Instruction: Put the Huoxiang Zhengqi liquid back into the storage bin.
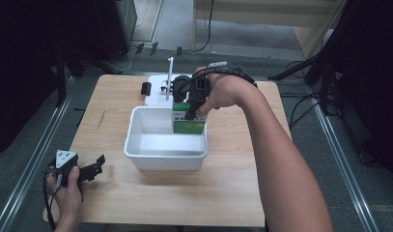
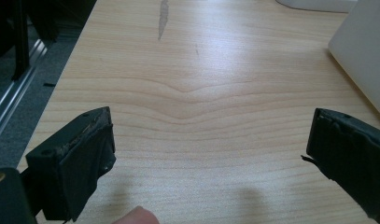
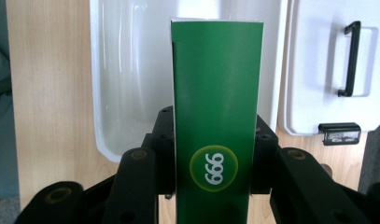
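green box (image 3: 217, 116) is the thing in hand, clamped on both sides by the right gripper (image 3: 214, 154) and held over the far right part of the white tub (image 1: 136, 140). in the high view the box (image 1: 188, 121) reaches down inside the tub's back corner; whether it touches the bottom cannot be told. wooden table (image 1: 232, 183) carries the tub at its middle, with a white lid (image 3: 318, 70) bearing a black handle (image 3: 350, 58) just behind it. left gripper (image 2: 208, 144) rests low at the near left corner, jaws spread wide apart over bare wood, grasping nothing. a round yellow-ringed badge (image 3: 214, 168) on the box reads "666" or "999".
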Motion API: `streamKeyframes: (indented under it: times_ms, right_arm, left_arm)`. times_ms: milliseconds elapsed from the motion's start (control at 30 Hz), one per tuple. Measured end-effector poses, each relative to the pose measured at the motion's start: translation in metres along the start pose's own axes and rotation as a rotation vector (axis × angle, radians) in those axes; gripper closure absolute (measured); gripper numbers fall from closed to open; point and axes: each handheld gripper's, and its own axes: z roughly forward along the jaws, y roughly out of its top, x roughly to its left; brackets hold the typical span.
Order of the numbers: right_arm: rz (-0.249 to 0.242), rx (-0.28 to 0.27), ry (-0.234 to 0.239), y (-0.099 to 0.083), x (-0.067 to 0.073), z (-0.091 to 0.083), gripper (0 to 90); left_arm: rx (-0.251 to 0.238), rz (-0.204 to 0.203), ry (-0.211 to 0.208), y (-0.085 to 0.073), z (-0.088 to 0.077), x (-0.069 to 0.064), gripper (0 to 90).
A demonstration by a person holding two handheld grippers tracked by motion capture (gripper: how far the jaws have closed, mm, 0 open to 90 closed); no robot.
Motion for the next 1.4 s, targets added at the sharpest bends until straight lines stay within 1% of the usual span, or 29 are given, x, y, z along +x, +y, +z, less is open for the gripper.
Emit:
streamKeyframes:
  times_ms: [33,67,100,133,267,367,433,467,700,800,833,867,900,933,1000,1067,1200,1400]
  right_arm:
    - [-0.001,0.003,0.001,0.000,0.000,0.002,64.2]
    - [-0.011,-0.004,0.005,-0.001,-0.002,0.004,64.2]
    - [0.006,0.000,0.010,-0.001,-0.001,0.006,64.2]
    - [0.002,-0.005,0.016,-0.002,-0.002,0.008,64.2]
    - [0.025,0.007,0.025,-0.003,-0.004,0.017,64.1]
    - [0.024,0.013,0.030,-0.004,-0.005,0.023,64.1]
    - [0.045,0.024,0.038,-0.003,-0.005,0.028,64.1]
    - [0.035,0.021,0.037,-0.003,-0.006,0.029,64.1]
    - [0.038,0.041,0.037,-0.002,-0.007,0.037,64.1]
    - [0.026,0.046,0.045,-0.003,-0.008,0.045,64.0]
    - [0.031,0.049,0.047,-0.003,-0.008,0.046,64.0]
    - [0.021,0.046,0.047,-0.004,-0.009,0.048,64.0]
    - [0.021,0.046,0.047,-0.004,-0.009,0.048,64.0]
    - [0.032,0.048,0.049,-0.004,-0.008,0.050,64.0]
    - [0.025,0.051,0.049,-0.004,-0.009,0.054,64.0]
    - [0.031,0.053,0.052,-0.004,-0.009,0.056,64.0]
    - [0.032,0.055,0.055,-0.004,-0.009,0.065,64.1]
    - [0.024,0.061,0.060,-0.004,-0.008,0.075,64.0]
  left_arm:
    - [0.000,0.000,0.000,0.000,0.000,0.000,1.8]
    - [0.000,0.000,0.001,0.000,0.000,0.000,1.8]
    - [-0.001,-0.002,0.000,0.000,0.000,0.000,1.8]
    - [-0.001,0.000,0.000,0.000,0.000,0.000,1.8]
    - [-0.001,0.000,0.000,0.000,0.000,0.000,1.8]
    - [-0.001,0.000,-0.001,0.000,0.000,0.000,1.8]
    - [0.000,0.001,-0.001,0.000,0.000,0.000,1.8]
    - [0.001,0.001,-0.001,0.000,0.000,0.000,1.8]
    - [0.001,0.000,0.000,0.000,0.000,0.000,1.8]
    - [0.002,-0.001,0.000,0.000,0.000,0.000,1.7]
    - [0.001,-0.002,-0.001,0.000,0.000,0.000,1.7]
    - [0.001,-0.002,-0.001,0.000,0.000,0.000,1.8]
    - [0.000,-0.004,-0.002,0.000,0.000,0.000,1.8]
    - [0.000,-0.005,-0.002,0.000,0.000,0.000,1.8]
    - [0.001,-0.003,-0.002,0.000,0.000,0.000,1.8]
    - [0.003,-0.001,-0.002,0.000,0.000,0.000,1.7]
    - [0.002,-0.001,-0.002,0.000,0.000,0.000,1.8]
    - [0.003,-0.001,-0.002,0.000,0.000,0.000,1.8]
